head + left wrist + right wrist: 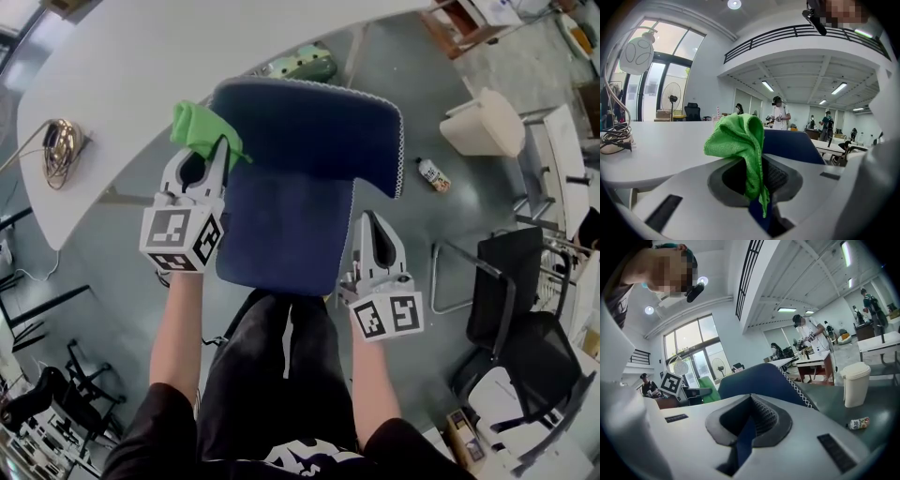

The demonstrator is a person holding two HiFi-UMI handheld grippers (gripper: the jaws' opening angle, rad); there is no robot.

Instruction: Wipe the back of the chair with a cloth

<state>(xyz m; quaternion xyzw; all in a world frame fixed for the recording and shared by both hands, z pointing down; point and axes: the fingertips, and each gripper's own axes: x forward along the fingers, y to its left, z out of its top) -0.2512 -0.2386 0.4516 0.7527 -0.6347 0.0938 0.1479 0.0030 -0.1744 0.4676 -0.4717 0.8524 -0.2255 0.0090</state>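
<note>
The left hand-held gripper (217, 150) grips a soft green cloth (199, 124) by the blue padded chair back (309, 127), ready to wipe. The right hand-held gripper (371, 223) is narrow and empty.

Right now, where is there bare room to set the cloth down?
The white table is bare between the cable coil and the chair back; the blue seat is bare too. Floor right of the seat is open up to the bottle. Black chairs crowd the right edge.
</note>
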